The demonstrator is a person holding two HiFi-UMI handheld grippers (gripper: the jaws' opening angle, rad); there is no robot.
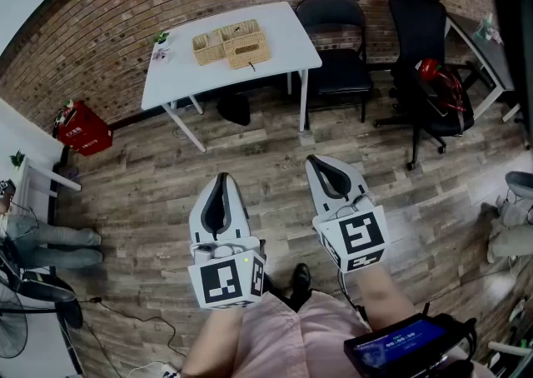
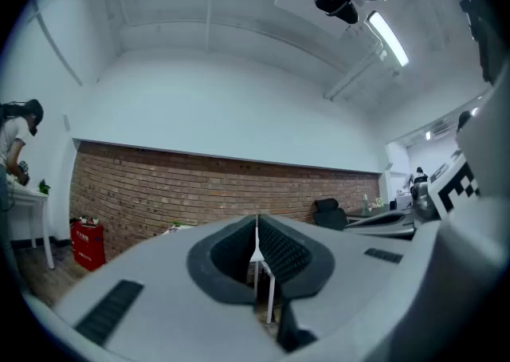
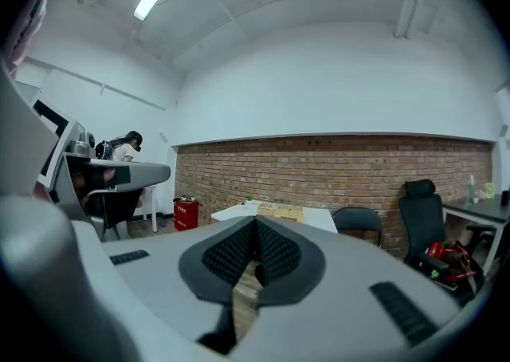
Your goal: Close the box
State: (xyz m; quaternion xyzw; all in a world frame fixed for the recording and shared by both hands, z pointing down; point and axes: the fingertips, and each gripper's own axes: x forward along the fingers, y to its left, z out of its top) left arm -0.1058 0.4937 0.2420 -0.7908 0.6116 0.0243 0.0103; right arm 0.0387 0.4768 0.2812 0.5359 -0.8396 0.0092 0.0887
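Wicker by the look of it from afar, likely light and slightly springy, the box (image 1: pixel 232 43) sits on the white surface (image 1: pixel 287 28), well apart from the left tool (image 1: pixel 221 178) and right tool (image 1: pixel 316 163), both clenched on nothing, so nudge a free edge gently

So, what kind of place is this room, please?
Probably an office or workroom: a white table stands against a brick wall, with a black office chair and a plain black chair nearby on a wood-plank floor.
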